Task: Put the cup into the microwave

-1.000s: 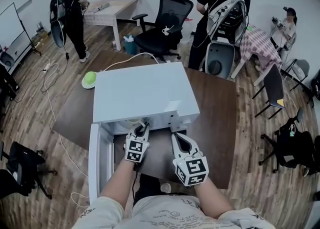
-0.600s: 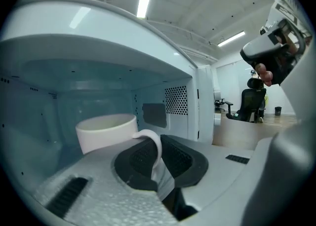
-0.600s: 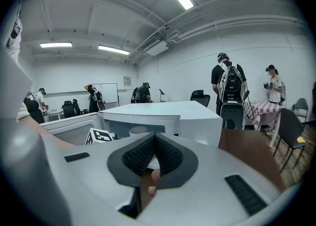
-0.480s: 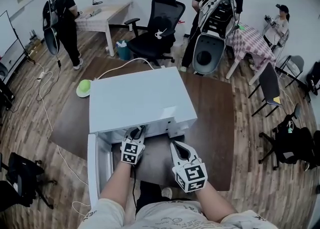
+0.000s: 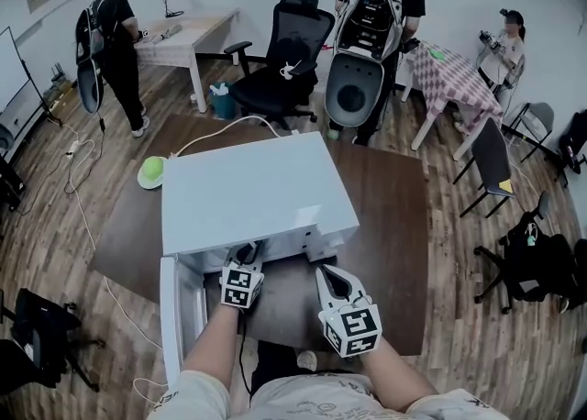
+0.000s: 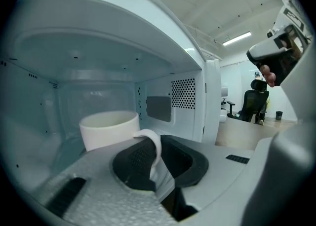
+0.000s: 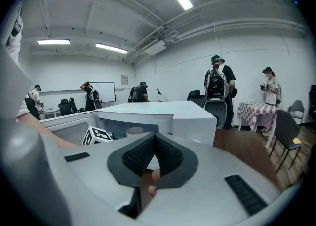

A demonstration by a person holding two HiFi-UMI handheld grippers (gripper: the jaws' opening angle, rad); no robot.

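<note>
The white microwave (image 5: pixel 252 193) stands on the brown table with its door (image 5: pixel 179 317) swung open to the left. My left gripper (image 5: pixel 246 258) reaches into the opening. In the left gripper view the white cup (image 6: pixel 108 129) sits upright inside the cavity, and the jaws are shut on its handle (image 6: pixel 152 146). The cup (image 7: pixel 134 132) and the left gripper's marker cube (image 7: pixel 98 135) also show in the right gripper view. My right gripper (image 5: pixel 328 273) hovers just right of the opening in front of the microwave, shut with nothing between its pads (image 7: pixel 143 153).
A green round object (image 5: pixel 151 171) lies on the table (image 5: pixel 385 216) left of the microwave, and a white cable (image 5: pixel 225 125) runs off behind it. Beyond the table are an office chair (image 5: pixel 275 70), several standing people, a desk (image 5: pixel 188 28) and a checked-cloth table (image 5: pixel 449 74).
My left gripper has eased a little further into the microwave with the cup. The right gripper has stayed where it was. The person with the backpack behind the table has turned and shifted left.
</note>
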